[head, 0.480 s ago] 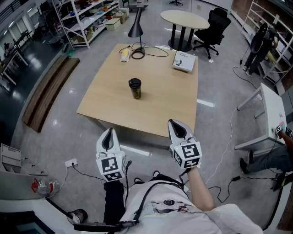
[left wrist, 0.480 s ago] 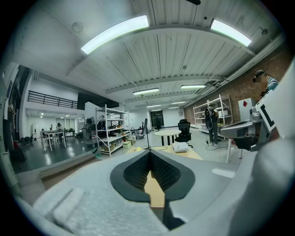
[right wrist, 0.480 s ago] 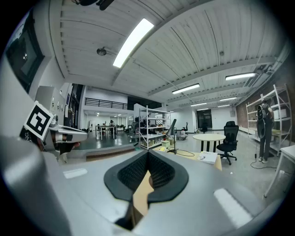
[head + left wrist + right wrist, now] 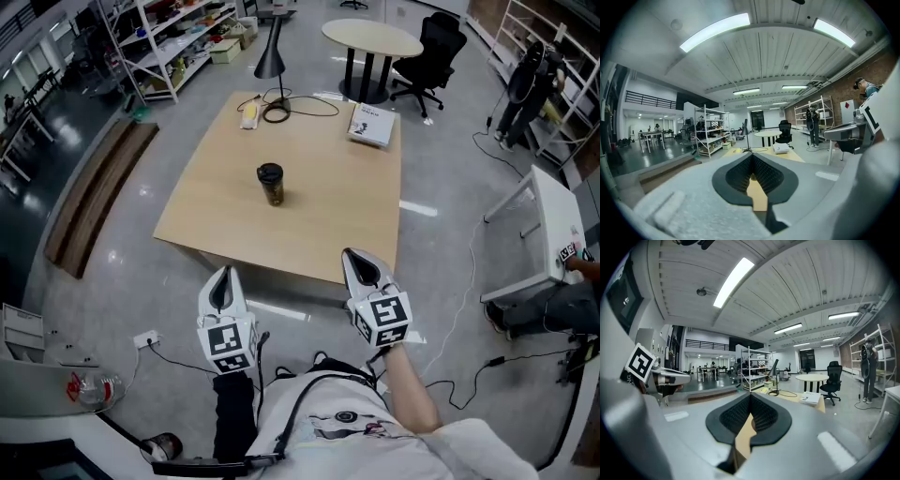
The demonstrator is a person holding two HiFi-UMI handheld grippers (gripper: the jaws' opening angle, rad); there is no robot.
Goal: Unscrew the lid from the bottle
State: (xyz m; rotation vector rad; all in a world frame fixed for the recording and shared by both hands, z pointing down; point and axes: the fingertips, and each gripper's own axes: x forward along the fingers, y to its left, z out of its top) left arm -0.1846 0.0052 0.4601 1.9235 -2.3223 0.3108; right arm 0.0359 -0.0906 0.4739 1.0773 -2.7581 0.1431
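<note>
Two closed, empty tools: your left hand-held gripper and right hand-held gripper. The bottle stands upright on the counter, well apart; probably rigid, tippable: steady its body, twist the lid.

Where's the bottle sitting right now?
In the head view, the bottle stands upright, alone, a little left of the middle of the table, with the lamp beyond it at the far edge and the book at the far right.

1. no text, brand or number can be read anywhere.
2. book, far right on the table: cover print too small to read.
3. cubes on the left gripper and right gripper: black-and-white square patterns, no letters.
</note>
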